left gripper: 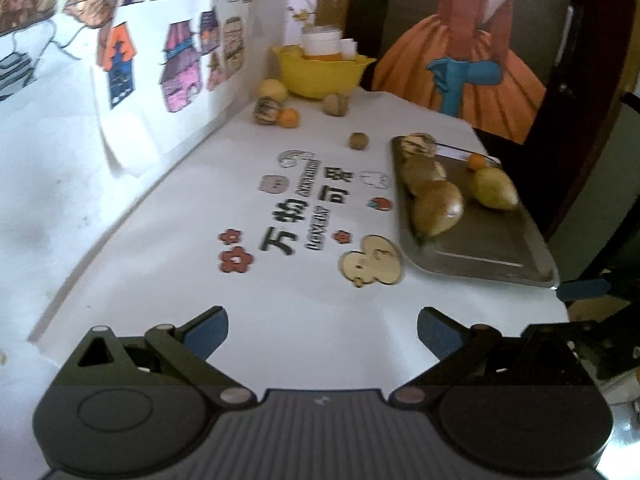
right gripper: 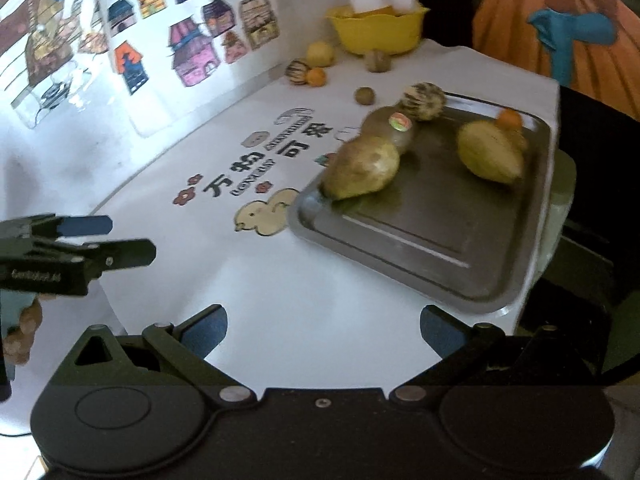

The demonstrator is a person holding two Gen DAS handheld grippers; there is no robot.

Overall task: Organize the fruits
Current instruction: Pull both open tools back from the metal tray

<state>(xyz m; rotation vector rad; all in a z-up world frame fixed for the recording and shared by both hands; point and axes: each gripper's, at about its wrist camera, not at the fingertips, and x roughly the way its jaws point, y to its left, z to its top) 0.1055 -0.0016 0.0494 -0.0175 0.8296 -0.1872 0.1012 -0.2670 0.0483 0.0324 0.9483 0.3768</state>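
Both hand-held grippers, left (left gripper: 322,330) and right (right gripper: 323,330), gape empty over the table (left gripper: 312,320); tray (left gripper: 496,256) holds five fruits, so you approach the loose kiwi (left gripper: 358,141) low, centered before closing.

Looks like a home, possibly a kid's room or play corner. Wall along the surface's far edge has hand-coloured house drawings (left gripper: 180,64). Surface (left gripper: 280,300) has a white cover printed with cartoon ducks and flowers. Yellow bowl (left gripper: 320,74) sits at the far corner, orange dress (left gripper: 460,68) hangs behind.
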